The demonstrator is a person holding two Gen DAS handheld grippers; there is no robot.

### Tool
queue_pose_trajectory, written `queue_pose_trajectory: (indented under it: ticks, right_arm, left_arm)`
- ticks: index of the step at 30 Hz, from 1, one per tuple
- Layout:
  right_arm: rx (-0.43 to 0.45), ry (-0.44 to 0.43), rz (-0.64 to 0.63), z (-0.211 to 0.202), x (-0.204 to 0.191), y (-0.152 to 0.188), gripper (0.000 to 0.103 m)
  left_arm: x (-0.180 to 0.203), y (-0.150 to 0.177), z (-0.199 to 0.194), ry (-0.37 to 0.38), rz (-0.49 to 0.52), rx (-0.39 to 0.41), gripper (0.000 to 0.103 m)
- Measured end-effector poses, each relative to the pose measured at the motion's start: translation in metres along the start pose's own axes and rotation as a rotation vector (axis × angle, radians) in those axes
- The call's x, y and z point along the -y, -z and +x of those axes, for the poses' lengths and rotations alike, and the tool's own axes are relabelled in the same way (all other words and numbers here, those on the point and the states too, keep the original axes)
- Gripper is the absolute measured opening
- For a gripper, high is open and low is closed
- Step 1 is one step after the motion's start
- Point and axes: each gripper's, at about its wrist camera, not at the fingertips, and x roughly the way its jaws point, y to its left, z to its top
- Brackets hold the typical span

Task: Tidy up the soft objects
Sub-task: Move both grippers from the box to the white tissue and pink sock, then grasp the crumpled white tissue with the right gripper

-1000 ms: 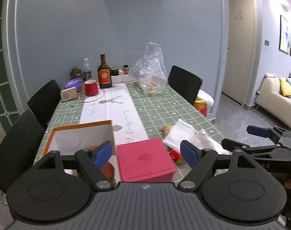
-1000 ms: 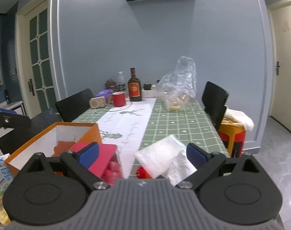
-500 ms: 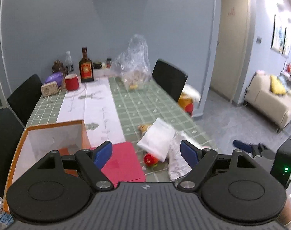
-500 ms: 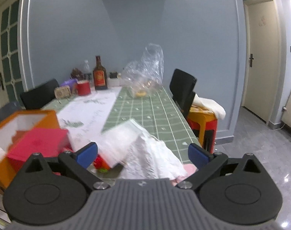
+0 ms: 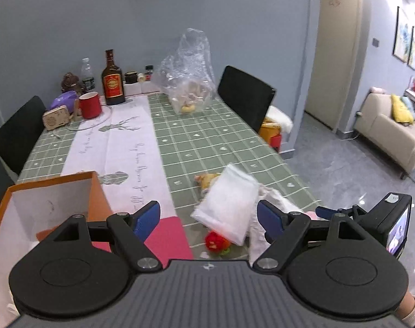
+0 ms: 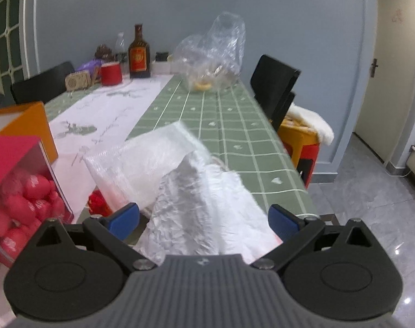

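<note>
Nearby, pink box (image 6: 14, 161) full of red soft balls (image 6: 24, 205), orange box (image 5: 54, 207) beside, both tools (image 5: 208, 218) (image 6: 204, 218) spread

The tablecloth (image 5: 212, 139) is green with thin white lines and tiny white hearts. A white runner (image 5: 111, 147) with a grey deer lies on it. At lower left, the open box (image 5: 96, 191) is orange outside and white inside. The flat box (image 6: 13, 147) is pink, full of red balls (image 6: 24, 199). The mug (image 5: 89, 105) at upper left is red. The bottle (image 5: 113, 83) is brown with a red label. The gripper fingertips (image 5: 148, 216) are blue. The bag (image 5: 229, 205) is white.
</note>
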Motion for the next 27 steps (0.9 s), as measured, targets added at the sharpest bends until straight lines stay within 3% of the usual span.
queue_pose_trajectory:
  ticks: [6, 12, 19, 21, 23, 27]
  right_arm:
    - [-0.042, 0.042, -0.07, 0.035, -0.012, 0.002, 0.099]
    - [-0.057, -0.006, 0.017, 0.049, -0.001, 0.009, 0.097]
    - [-0.058, 0.016, -0.017, 0.05, -0.003, 0.017, 0.066]
    - [-0.043, 0.03, -0.025, 0.047, -0.003, 0.018, 0.051]
    - [-0.023, 0.055, -0.021, 0.043, -0.001, 0.017, 0.024]
    - [-0.014, 0.023, 0.033, 0.035, 0.013, 0.016, 0.014]
  left_arm:
    - [-0.008, 0.003, 0.001, -0.025, -0.004, -0.019, 0.094]
    - [-0.008, 0.008, 0.002, -0.066, 0.011, -0.046, 0.094]
    - [-0.012, 0.007, 0.011, -0.082, -0.016, -0.07, 0.094]
    - [-0.012, 0.007, 0.014, -0.093, -0.024, -0.08, 0.094]
    - [-0.01, 0.007, 0.017, -0.102, -0.023, -0.088, 0.094]
    - [-0.004, 0.007, 0.021, -0.149, -0.013, -0.085, 0.094]
